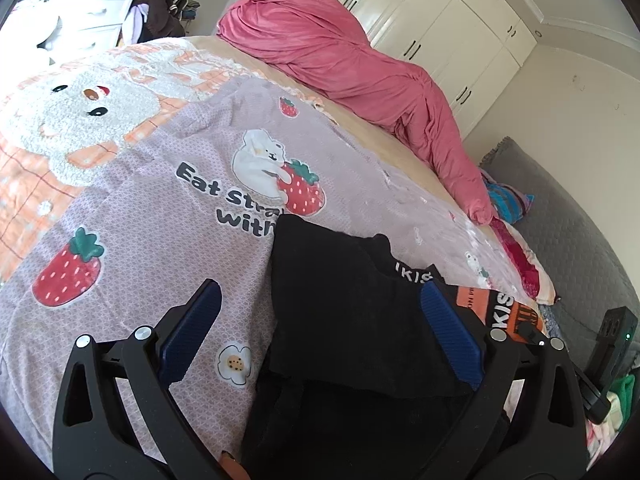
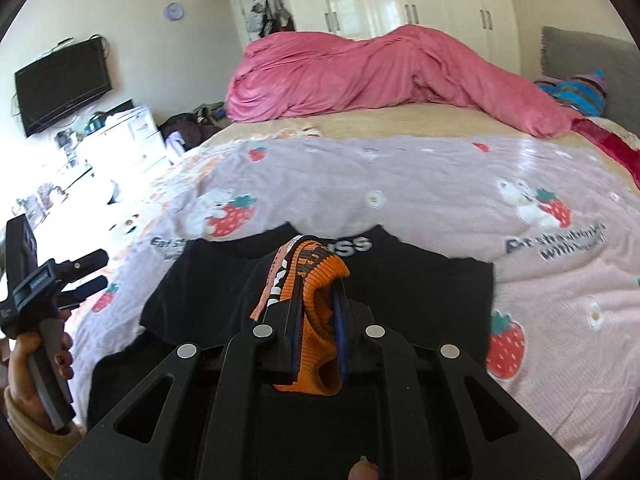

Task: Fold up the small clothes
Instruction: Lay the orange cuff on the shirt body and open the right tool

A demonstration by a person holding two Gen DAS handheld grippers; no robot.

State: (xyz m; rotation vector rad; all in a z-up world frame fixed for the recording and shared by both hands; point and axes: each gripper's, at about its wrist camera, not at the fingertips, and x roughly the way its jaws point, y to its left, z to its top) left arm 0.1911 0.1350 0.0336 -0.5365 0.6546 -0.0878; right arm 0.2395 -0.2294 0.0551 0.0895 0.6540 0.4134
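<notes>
A small black garment (image 1: 344, 308) with white lettering and an orange knit waistband lies on the strawberry-print bedspread (image 1: 152, 200). My left gripper (image 1: 320, 312) is open, its blue pads either side of the garment's left part, just above it. In the right wrist view the garment (image 2: 208, 276) lies spread out, and my right gripper (image 2: 316, 300) is shut on the bunched orange waistband (image 2: 316, 264), holding it up over the black cloth. The left gripper also shows at the left of the right wrist view (image 2: 86, 270), held in a hand.
A pink duvet (image 2: 380, 76) is heaped across the far side of the bed. A striped blue cloth (image 2: 576, 92) lies by the grey headboard (image 2: 588, 56). White wardrobes (image 1: 432, 12) line the wall. A TV (image 2: 60, 84) and white drawers stand to the left.
</notes>
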